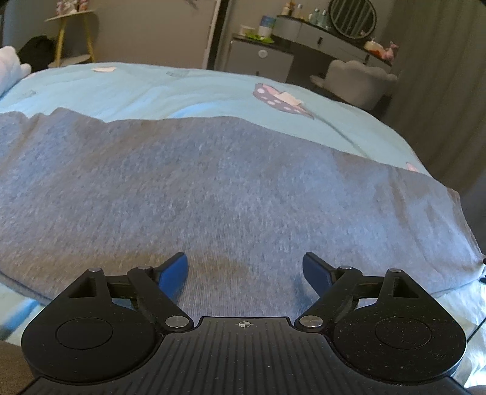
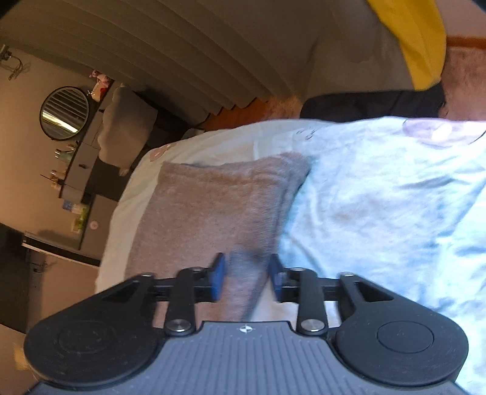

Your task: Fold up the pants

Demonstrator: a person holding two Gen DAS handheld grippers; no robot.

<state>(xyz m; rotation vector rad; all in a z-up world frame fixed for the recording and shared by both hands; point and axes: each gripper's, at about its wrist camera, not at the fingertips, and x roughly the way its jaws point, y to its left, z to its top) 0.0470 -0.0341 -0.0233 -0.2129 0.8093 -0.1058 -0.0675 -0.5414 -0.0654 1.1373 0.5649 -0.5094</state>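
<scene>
Your left gripper (image 1: 245, 267) stands with its blue fingers (image 1: 174, 272) wide apart, low over the grey pants (image 1: 212, 188); nothing is between them except the cloth underneath, and whether the tips touch it you cannot tell from this view. The pants lie spread flat across the light blue bedcover (image 1: 182, 88), and they fill most of the left wrist view from side to side; their far edge runs in front of a purple and pink print (image 1: 281, 98) on the cover. Behind the bed you see a grey dressing table (image 1: 322, 41) with a round mirror (image 1: 352, 15), and a pale chair (image 1: 358, 79) just beside it.

Your right gripper (image 2: 247, 273) is turned on its side, so the room looks tilted in its view; its blue fingers (image 2: 219, 275) are only partly closed, with a gap between them. A fold of the pants (image 2: 218, 206) passes through this gap; whether the pads really press on it, the picture does not show, because it is blurred here. On this side the pants lie on the bedcover (image 2: 379, 212) near the edge of the bed; a yellow cloth (image 2: 416, 36) shows at the top corner.
</scene>
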